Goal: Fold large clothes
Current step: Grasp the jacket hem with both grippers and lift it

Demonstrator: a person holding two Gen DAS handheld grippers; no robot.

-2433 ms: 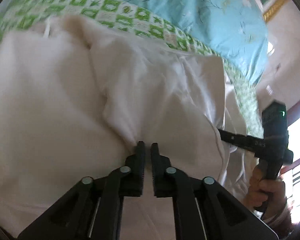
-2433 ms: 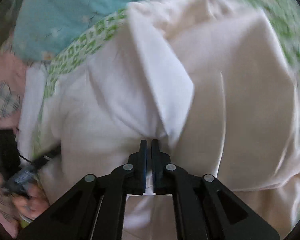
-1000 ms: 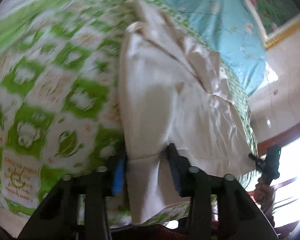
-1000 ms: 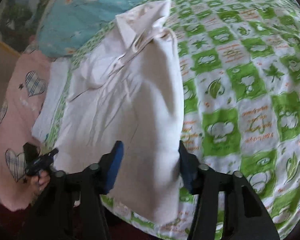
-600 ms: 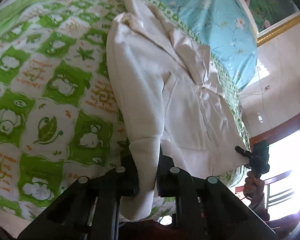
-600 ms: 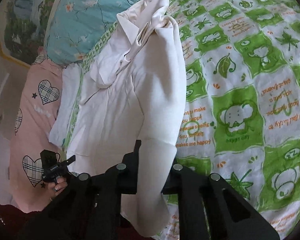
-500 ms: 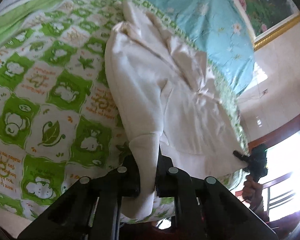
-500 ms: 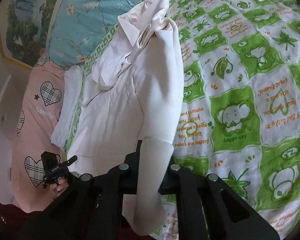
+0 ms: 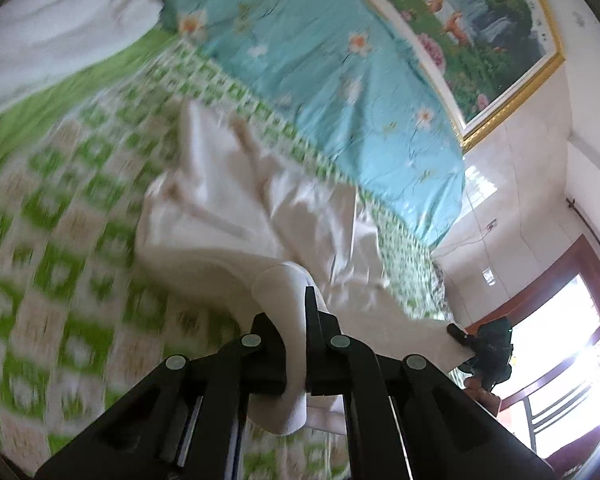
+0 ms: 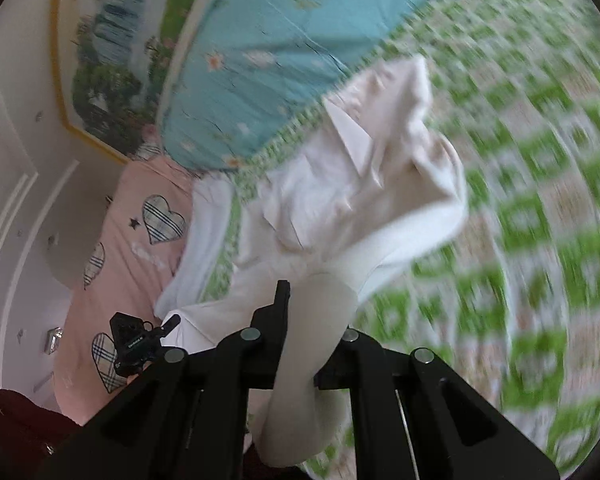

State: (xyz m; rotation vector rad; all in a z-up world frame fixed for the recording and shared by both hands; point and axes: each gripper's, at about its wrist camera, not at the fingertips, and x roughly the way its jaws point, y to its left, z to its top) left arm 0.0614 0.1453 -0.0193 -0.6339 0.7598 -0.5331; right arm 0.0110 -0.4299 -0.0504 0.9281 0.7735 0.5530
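A cream white coat (image 9: pixel 220 216) lies spread on the green and white bedspread (image 9: pixel 60 280), collar toward the blue quilt. My left gripper (image 9: pixel 290 308) is shut on a thick fold at the coat's near left edge, and the cloth hangs down between the fingers. The right gripper (image 9: pixel 456 330) shows small at the coat's other near corner, with a hand behind it. In the right wrist view my right gripper (image 10: pixel 312 308) is shut on a fold of the coat (image 10: pixel 340 184), raised off the bedspread (image 10: pixel 540 240). The left gripper (image 10: pixel 170 322) shows small at the far side.
A blue flowered quilt (image 9: pixel 320 80) lies across the head of the bed, below a gold-framed painting (image 9: pixel 480 20). A white pillow (image 9: pixel 60 32) sits at the top left. A pink sheet with checked hearts (image 10: pixel 132 248) hangs beside the bed. A bright window (image 9: pixel 572 360) stands at the right.
Both grippers went from open around the coat's near edge to shut on it. They then rose, lifting the edge off the bedspread, and tilted up toward the head of the bed.
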